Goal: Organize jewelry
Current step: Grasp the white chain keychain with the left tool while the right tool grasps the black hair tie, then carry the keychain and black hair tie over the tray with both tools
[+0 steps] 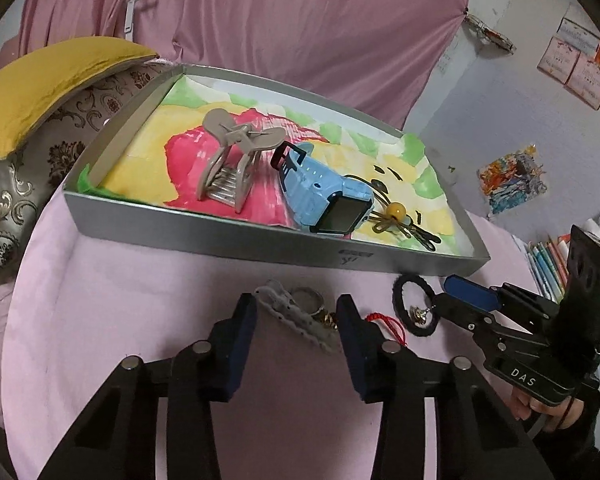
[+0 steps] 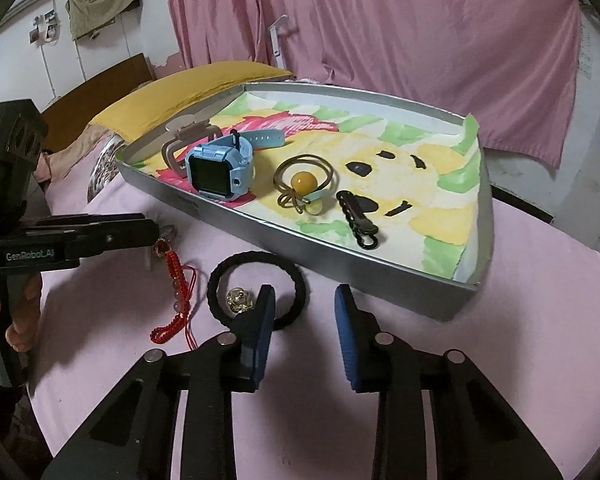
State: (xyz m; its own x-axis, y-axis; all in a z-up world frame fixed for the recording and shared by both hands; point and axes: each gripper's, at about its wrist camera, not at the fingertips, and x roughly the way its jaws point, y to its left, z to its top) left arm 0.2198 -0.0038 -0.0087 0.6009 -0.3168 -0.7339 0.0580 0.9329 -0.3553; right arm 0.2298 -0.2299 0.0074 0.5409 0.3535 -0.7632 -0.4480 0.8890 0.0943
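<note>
A: Left gripper (image 1: pixel 296 312), half open, empty, straddles the white hair clip (image 1: pixel 296 320) beside the tray's (image 1: pixel 260 240) near wall

B: Right gripper (image 2: pixel 304 300), equally empty, brackets the black hair tie (image 2: pixel 256 288); its ring may slip the pads

pink curtain (image 2: pixel 380 20) behind; yellow pillow (image 1: pixel 40 80) (on patterned bedding), white wall (image 2: pixel 112 52).

both wrist views look down close, sharing the tray (image 1: pixel 236 236)

Black two-finger grippers: left gripper (image 1: pixel 296 320), right gripper (image 2: pixel 305 312); blue pads, silver rivets, white lettering
</note>
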